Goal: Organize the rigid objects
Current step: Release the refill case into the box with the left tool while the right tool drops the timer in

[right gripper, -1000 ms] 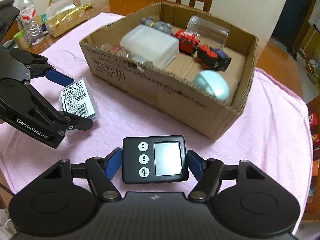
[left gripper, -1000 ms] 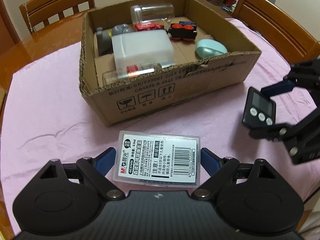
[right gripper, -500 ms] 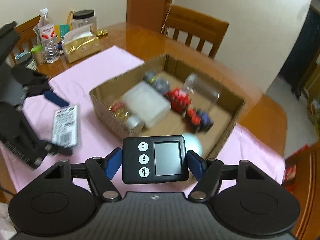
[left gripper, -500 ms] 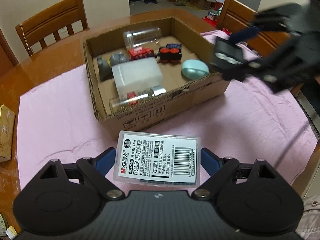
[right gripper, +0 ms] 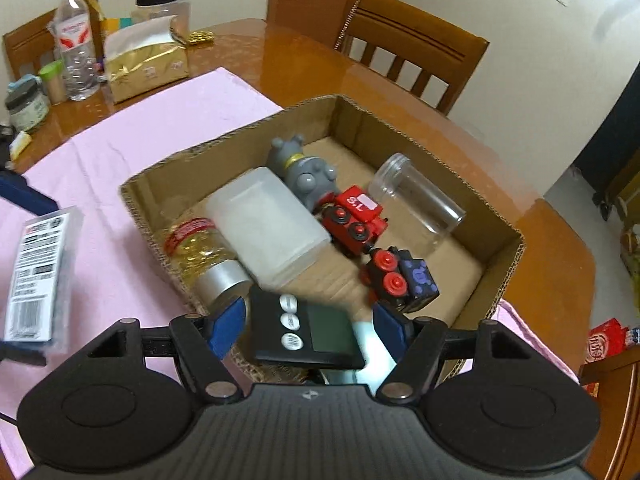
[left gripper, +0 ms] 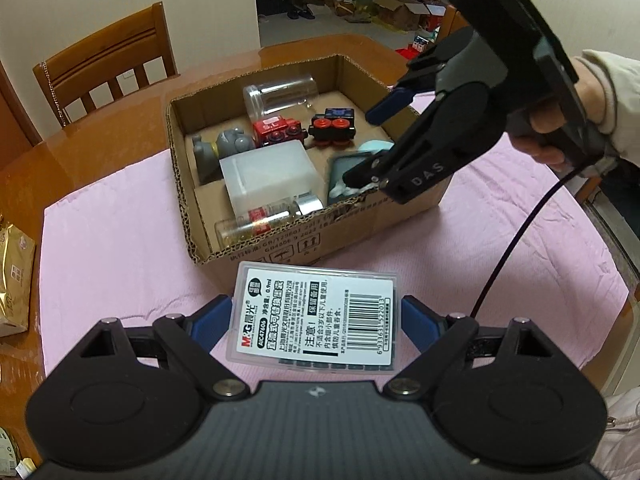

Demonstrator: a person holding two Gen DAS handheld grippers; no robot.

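While the left gripper [left gripper: 316, 318] clamps a clear labelled case [left gripper: 314, 318] between its blue pads above the pink cloth [left gripper: 120, 216], the right gripper [right gripper: 306, 322] stands spread over the cardboard box [right gripper: 504, 248], its pads apart from the black timer [right gripper: 308, 334] lying tilted between them at the box's near wall. Beyond, at 12 o'clock, lie a frosted container [right gripper: 268, 220], red toy train [right gripper: 354, 220] and clear jar [right gripper: 418, 198]; a gold-filled jar [right gripper: 204, 252] lies at 10 o'clock.
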